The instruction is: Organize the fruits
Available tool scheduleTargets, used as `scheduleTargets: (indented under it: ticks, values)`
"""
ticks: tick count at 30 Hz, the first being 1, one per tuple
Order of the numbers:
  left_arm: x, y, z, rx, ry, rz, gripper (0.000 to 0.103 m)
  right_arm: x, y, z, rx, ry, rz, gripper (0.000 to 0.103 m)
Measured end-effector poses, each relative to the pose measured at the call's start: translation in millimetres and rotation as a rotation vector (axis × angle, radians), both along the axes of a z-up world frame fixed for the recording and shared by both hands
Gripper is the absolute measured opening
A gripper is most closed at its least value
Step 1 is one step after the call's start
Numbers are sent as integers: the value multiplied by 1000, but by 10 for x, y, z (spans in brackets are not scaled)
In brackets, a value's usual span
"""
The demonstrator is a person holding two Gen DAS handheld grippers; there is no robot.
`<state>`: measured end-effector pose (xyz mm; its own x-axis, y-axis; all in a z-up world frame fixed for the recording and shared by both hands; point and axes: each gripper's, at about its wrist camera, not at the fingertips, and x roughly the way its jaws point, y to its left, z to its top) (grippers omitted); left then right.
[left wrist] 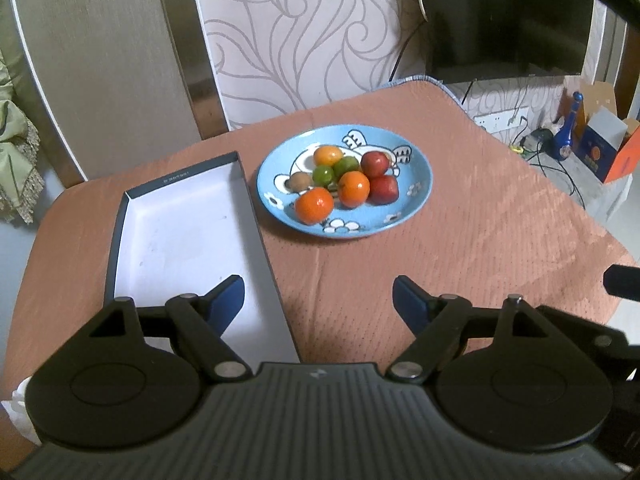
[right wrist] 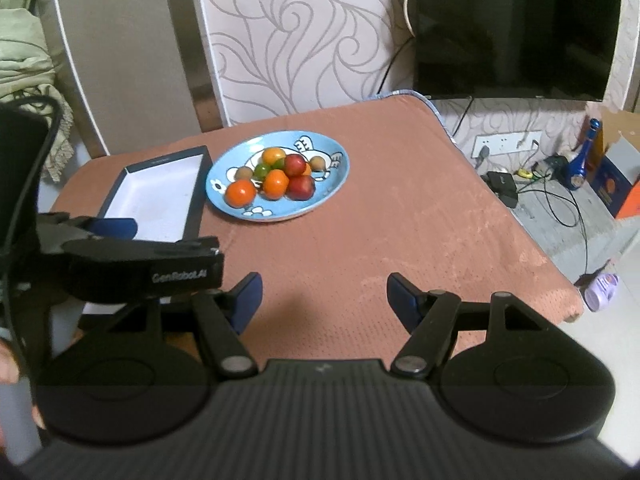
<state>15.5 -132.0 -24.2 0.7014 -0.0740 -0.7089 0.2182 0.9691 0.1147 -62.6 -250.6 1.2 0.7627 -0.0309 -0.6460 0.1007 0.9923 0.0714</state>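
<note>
A blue patterned plate (left wrist: 420, 178) (right wrist: 334, 186) on the table holds a pile of small fruits: three oranges (left wrist: 314, 205), two red fruits (left wrist: 383, 190), two green ones (left wrist: 323, 175) and a brown one (left wrist: 300, 181). An open, empty box (left wrist: 180, 240) (right wrist: 156, 196) with a white inside lies just left of the plate. My left gripper (left wrist: 318, 292) hovers open at the near edge, over the box's right wall, with nothing between its fingers. My right gripper (right wrist: 324, 288) is open too, empty, over bare cloth in front of the plate.
The table wears a salmon-pink cloth (left wrist: 480, 220). Seen from the right wrist, a blue finger of the left gripper (right wrist: 114, 227) reaches over the box. A dark TV (right wrist: 516, 28) hangs behind the table. Cables, a blue bottle (right wrist: 580, 168) and cartons lie on the floor at right.
</note>
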Motion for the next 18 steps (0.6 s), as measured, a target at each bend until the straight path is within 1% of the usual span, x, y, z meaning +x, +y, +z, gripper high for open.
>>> scheduleTargets:
  ticks: [3, 8, 18]
  values:
    - [1, 19, -26, 1, 14, 8, 85, -12, -1, -18, 3, 10, -9, 71]
    - [-42, -41, -43, 21, 13, -12, 85, -18, -22, -58, 15, 28, -13, 71]
    - [-77, -116, -48, 29, 19, -11, 85, -28, -103, -74, 30, 24, -14, 71]
